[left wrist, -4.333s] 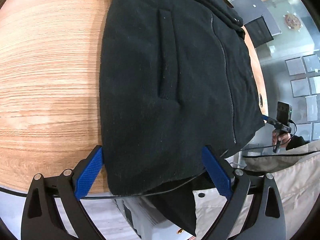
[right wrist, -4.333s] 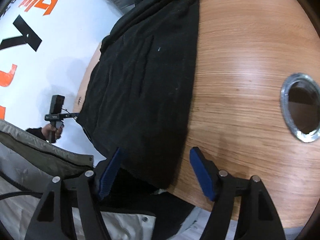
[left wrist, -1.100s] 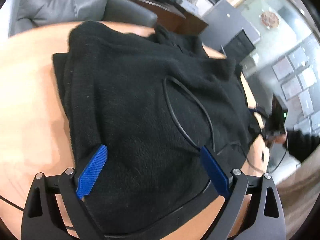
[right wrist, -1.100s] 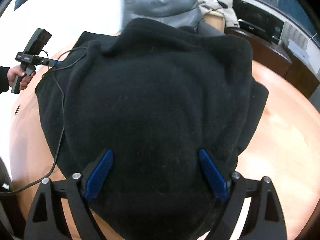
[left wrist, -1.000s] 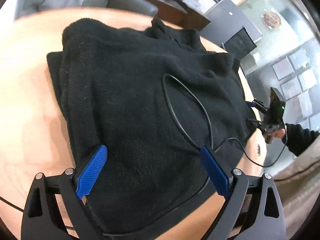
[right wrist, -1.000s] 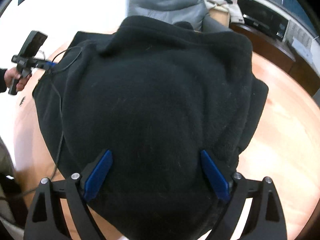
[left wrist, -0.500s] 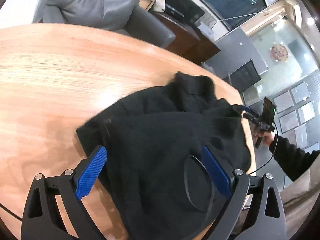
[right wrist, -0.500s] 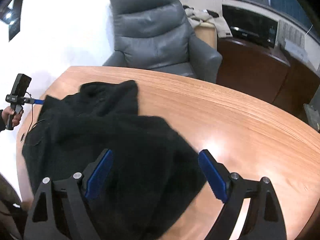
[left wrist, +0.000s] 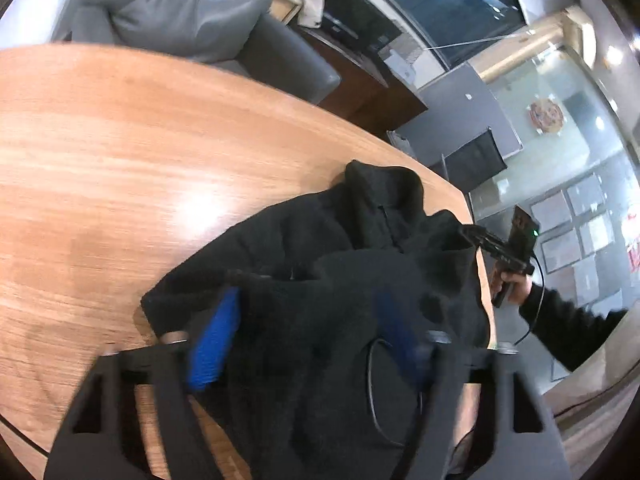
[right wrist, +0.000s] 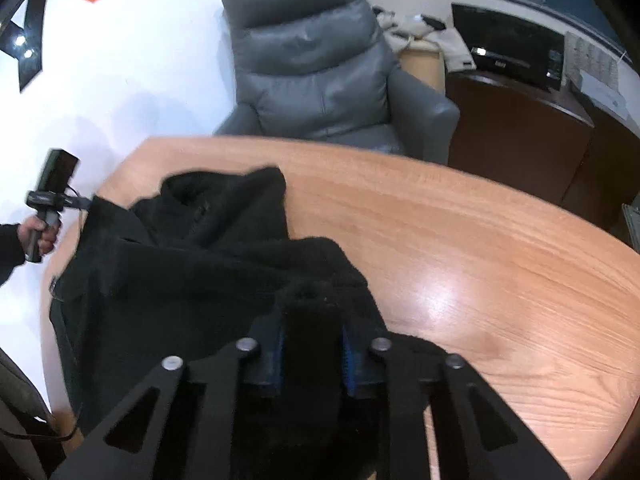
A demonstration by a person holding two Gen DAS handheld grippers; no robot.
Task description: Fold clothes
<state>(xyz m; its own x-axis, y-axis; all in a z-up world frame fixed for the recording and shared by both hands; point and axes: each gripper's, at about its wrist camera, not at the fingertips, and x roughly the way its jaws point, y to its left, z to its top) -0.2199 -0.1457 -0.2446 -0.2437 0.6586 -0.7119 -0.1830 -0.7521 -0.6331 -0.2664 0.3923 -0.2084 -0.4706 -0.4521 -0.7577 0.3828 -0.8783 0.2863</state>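
Wood-grain oval tabletop (right wrist: 500,248) fills both views, with a grey leather armchair (right wrist: 320,80) behind its far edge. On it lies the black fleece zip jacket (right wrist: 192,264), bunched, its collar pointing away toward the chair and its body running back under both tools. The right gripper (right wrist: 312,350) is clamped on a raised ridge of fleece at the jacket's right-hand edge. The left gripper (left wrist: 308,340) is motion-blurred; its blue pads seem spread with fleece between them, but I cannot tell whether it grips.
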